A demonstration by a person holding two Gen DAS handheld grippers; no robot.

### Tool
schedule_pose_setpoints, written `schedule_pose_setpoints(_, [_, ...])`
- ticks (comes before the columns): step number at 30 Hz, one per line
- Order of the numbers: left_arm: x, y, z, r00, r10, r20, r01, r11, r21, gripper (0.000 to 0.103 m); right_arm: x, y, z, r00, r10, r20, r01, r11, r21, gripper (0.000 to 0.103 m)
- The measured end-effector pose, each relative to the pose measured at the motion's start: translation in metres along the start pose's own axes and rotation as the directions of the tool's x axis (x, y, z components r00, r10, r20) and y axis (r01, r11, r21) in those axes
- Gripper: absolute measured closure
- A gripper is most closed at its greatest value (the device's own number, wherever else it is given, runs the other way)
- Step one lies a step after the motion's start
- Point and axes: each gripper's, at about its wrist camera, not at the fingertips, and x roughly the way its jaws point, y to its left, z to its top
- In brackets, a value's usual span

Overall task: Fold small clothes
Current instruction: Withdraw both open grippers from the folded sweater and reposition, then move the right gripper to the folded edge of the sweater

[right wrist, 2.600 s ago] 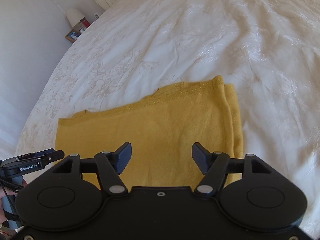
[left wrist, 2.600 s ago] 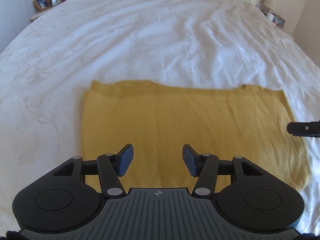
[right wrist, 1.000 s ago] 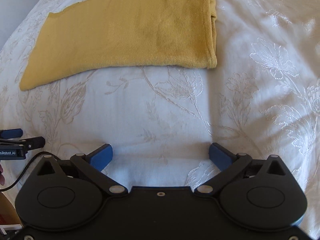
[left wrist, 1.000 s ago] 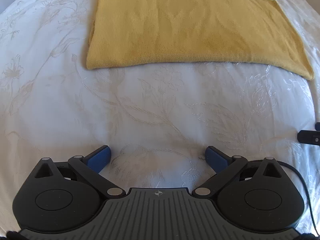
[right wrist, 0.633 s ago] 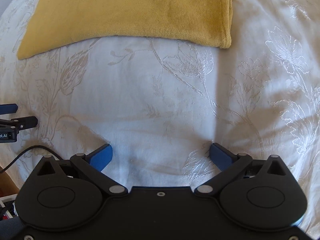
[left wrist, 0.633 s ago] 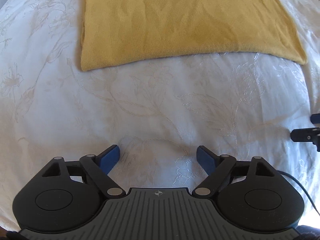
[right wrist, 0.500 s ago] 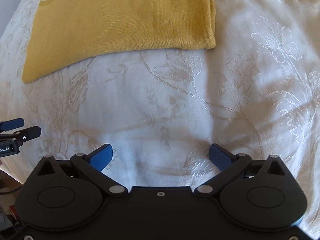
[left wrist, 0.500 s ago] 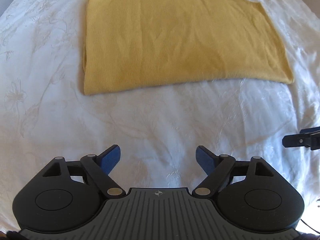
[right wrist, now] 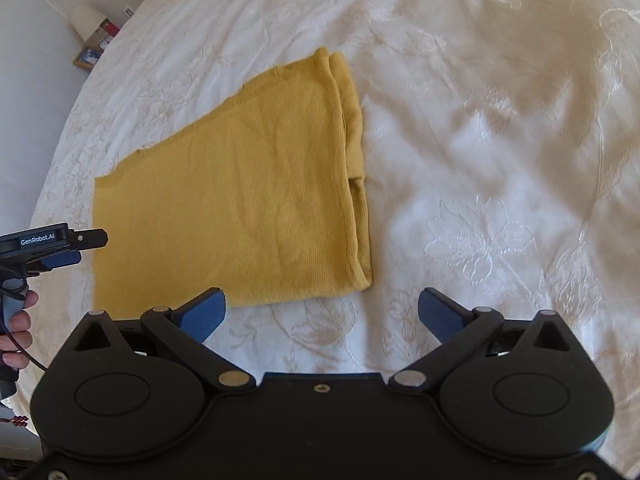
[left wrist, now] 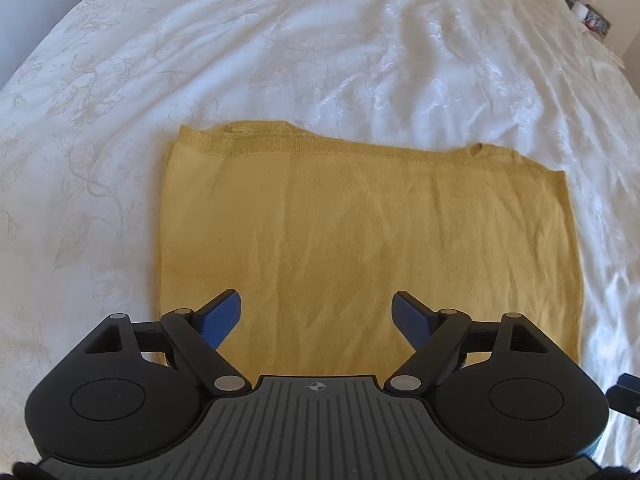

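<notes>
Yellow garment (left wrist: 360, 240): near edge hidden behind left gripper (left wrist: 317, 314) body. Bedside clutter (right wrist: 94, 46) too small to identify. Hand (right wrist: 16, 332) cut off at frame edge.

Beneath and ahead of my jaws spreads a bed (left wrist: 360, 60) under a white bedspread (right wrist: 500, 168) woven with a pale floral pattern and rumpled into soft creases farther off. Far ahead and to the left of my right jaws, past the bed's edge, a small nightstand (right wrist: 86, 62) carries a white lamp (right wrist: 84, 20) and some small items too blurred to name. A white wall (right wrist: 28, 128) runs along that side.
</notes>
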Motion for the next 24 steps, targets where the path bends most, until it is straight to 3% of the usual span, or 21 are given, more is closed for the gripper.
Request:
schedule_pose_setpoints(4, [0.024, -0.013, 0.021, 1.0, -0.015, -0.027, 0.015, 1.0, -0.007, 0.02, 0.004, -0.004, 0.017, 0.998, 0.01, 0.055, -0.009, 1.0, -0.027, 0.001])
schedule_pose_setpoints(10, [0.059, -0.034, 0.041, 0.997, 0.006, -0.073, -0.005, 1.0, 0.012, 0.02, 0.009, -0.014, 0.038, 0.997, 0.027, 0.07, -0.022, 0.998, -0.064, 0.001])
schedule_pose_setpoints(16, [0.097, -0.034, 0.046, 0.984, 0.033, -0.173, -0.035, 0.999, -0.005, 0.017, 0.019, -0.019, 0.057, 0.991, 0.071, 0.109, -0.058, 0.992, -0.115, 0.001])
schedule_pose_setpoints(19, [0.103, -0.033, 0.047, 0.983, 0.037, -0.182, -0.041, 0.999, -0.019, 0.012, 0.026, -0.022, 0.067, 0.988, 0.103, 0.111, -0.087, 0.987, -0.136, 0.001])
schedule_pose_setpoints(24, [0.091, -0.034, 0.041, 0.986, 0.04, -0.165, -0.044, 0.999, -0.022, 0.014, 0.044, -0.028, 0.078, 0.982, 0.179, 0.058, -0.172, 0.979, -0.104, 0.001])
